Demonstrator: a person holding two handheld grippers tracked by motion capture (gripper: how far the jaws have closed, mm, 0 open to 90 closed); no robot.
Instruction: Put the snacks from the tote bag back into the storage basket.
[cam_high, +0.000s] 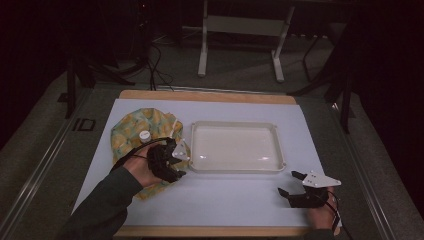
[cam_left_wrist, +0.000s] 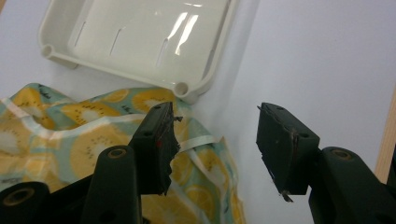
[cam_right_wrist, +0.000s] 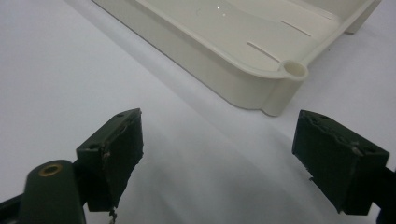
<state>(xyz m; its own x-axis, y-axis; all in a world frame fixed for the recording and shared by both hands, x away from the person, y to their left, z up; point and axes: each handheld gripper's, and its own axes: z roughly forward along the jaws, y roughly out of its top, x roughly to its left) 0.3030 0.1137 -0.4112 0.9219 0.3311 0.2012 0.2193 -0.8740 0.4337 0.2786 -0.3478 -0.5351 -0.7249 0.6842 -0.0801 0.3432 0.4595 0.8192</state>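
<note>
The fruit-print cloth pouch (cam_high: 142, 137) lies flat and rumpled on the left part of the worktop (cam_high: 235, 195), its near edge just beside the left rim of the white tray (cam_high: 235, 129), with a small white cap-like piece (cam_high: 144, 135) resting on it. The left gripper (cam_high: 176, 159) hovers over the pouch's right edge, its fingers (cam_left_wrist: 156, 140) parted with nothing clamped between them; in the left gripper view one finger stands over the fabric and the other over bare worktop. The likely slip from here, as I judge it, is that the fingers close on a single thin layer or on the pale ribbon trim (cam_left_wrist: 198, 142), so the pouch peels up only at a corner, sags and drags. Dragging could also nudge the light tray, since its corner sits so close, or tip the white piece off the cloth. A pinch that lands too far out would catch nothing at all. The right gripper (cam_high: 290, 184) rests near the front right edge of the worktop, well apart from the pouch, fingers (cam_right_wrist: 114, 149) wide open and empty. Counted: one pouch, one white piece, one tray, two grippers.
</note>
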